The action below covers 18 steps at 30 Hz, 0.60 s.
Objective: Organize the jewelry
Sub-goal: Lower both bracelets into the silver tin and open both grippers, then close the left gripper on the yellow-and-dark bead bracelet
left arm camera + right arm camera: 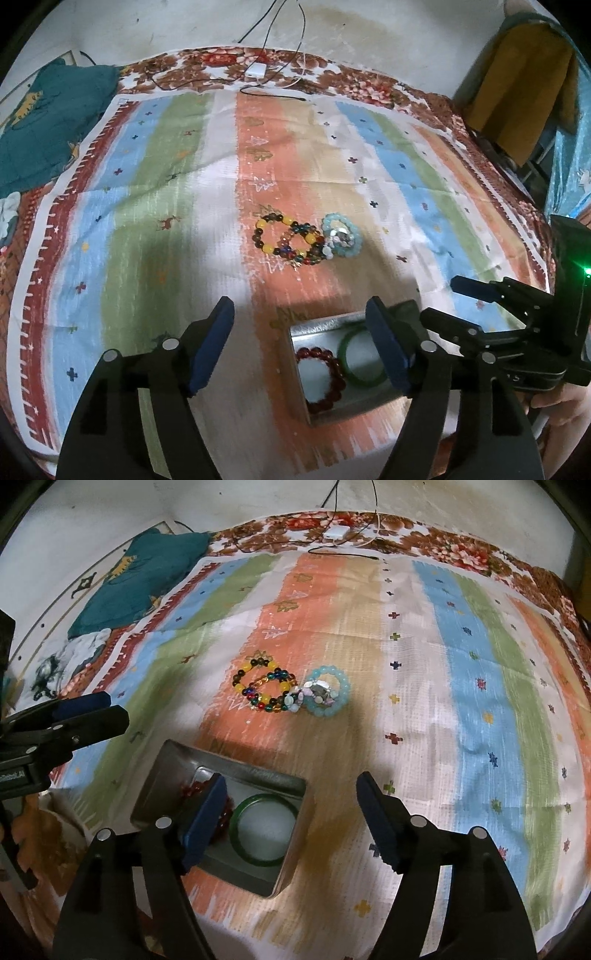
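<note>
Right wrist view: both claws, right claw (pixel 291 812) and left claw (pixel 301 343), gape empty. Ahead, beaded bracelets (pixel 264 690) look light, floppy; pinch one strand.

We look steeply down from both wrists, close over the striped cloth (pixel 177 206). Both views share the metal tin (pixel 314 326) and the bracelet pile (pixel 284 692) beyond it.

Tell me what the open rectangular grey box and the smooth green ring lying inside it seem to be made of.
The open rectangular grey box looks like thin sheet metal with a dull brushed finish: its walls give soft, streaky reflections. The smooth green ring is one seamless, glossy, slightly translucent band, which suggests jade, glass or resin; the frames cannot settle which.
</note>
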Available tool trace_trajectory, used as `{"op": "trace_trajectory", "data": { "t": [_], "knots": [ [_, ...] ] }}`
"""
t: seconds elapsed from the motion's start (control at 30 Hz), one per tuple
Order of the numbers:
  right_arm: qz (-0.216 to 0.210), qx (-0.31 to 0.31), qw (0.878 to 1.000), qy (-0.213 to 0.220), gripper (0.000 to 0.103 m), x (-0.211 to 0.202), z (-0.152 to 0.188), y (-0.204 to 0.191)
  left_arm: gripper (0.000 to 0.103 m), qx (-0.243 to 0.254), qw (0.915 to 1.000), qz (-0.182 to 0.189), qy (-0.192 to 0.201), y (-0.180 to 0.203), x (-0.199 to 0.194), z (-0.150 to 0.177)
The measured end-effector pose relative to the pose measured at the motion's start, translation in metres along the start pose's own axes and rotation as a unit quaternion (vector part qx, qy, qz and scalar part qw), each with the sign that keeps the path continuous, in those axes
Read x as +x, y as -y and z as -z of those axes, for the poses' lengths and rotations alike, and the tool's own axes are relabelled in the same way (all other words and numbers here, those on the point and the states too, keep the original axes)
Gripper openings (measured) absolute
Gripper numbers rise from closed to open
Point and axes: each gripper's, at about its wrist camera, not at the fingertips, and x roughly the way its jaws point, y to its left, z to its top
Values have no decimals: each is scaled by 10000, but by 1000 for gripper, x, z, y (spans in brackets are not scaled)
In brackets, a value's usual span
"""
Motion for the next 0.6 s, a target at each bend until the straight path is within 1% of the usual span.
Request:
{"op": "trace_trajectory", "data": {
  "t": [0.07,0.2,0.3,0.6],
  "knots": [
    [13,31,10000,-3,77,2,-5,3,79,-11,10000,-51,-26,-2,5,-3],
    [12,189,9998,3,78,8,-16,12,79,30,9998,-135,-109,-4,15,-10],
    [-105,354,9993,12,79,11,-23,18,79,13,9997,-170,-166,-7,22,-15],
    [-75,489,9988,-29,79,25,-42,25,79,-57,9995,-136,-262,-8,41,-29]
  ]
}}
